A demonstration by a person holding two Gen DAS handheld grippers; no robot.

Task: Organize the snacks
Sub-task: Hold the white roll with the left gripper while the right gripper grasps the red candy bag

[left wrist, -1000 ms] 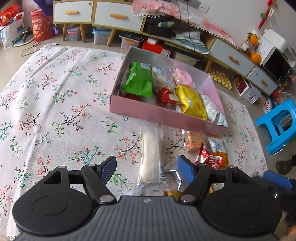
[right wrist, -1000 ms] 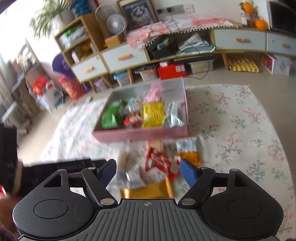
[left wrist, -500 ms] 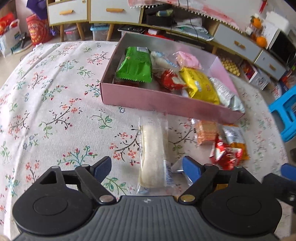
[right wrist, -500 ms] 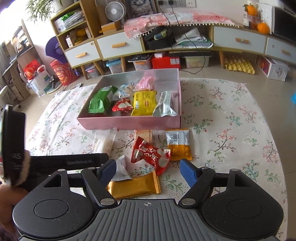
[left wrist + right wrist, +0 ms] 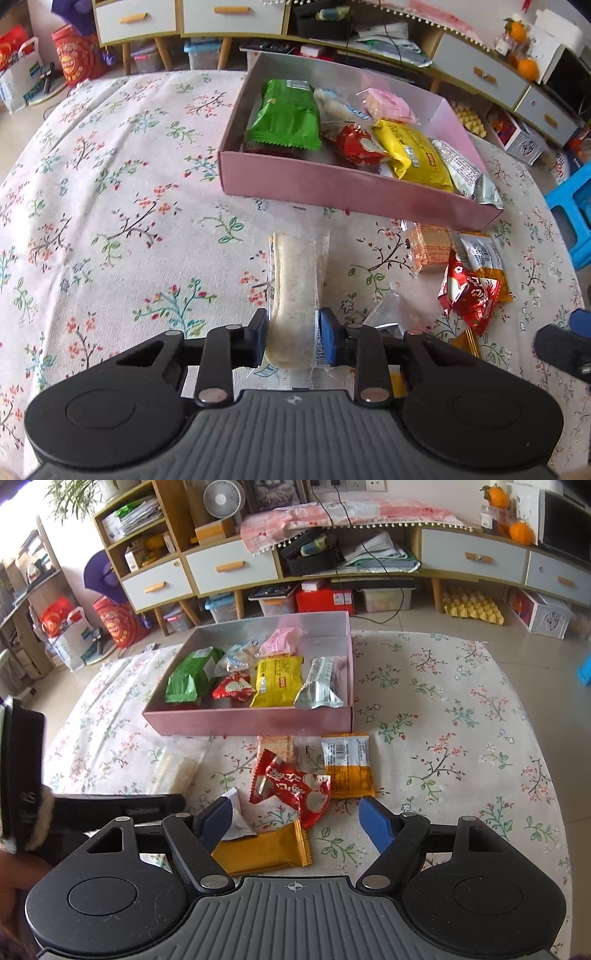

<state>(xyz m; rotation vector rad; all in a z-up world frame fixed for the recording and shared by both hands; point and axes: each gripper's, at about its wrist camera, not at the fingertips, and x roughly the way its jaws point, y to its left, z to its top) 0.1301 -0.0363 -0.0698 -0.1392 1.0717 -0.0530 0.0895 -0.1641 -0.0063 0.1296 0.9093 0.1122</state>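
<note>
Left wrist view: the left gripper (image 5: 291, 338), spread wide half a second ago, has now closed its jaws on the long pale pastry bar in clear wrap (image 5: 295, 291), which lies on the floral tablecloth (image 5: 110, 221) just in front of the shallow pink cardboard box (image 5: 351, 188).

Right wrist view: the right gripper (image 5: 295, 821) hangs open as before, above a flat orange packet (image 5: 262, 849) in front of that box (image 5: 247, 723). Only this view shows that packet whole.

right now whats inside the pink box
The pink box holds a green pack, yellow pack, silver pack, red wrapper, clear-wrapped bun and pink pack. Anything beneath them is covered.
</note>
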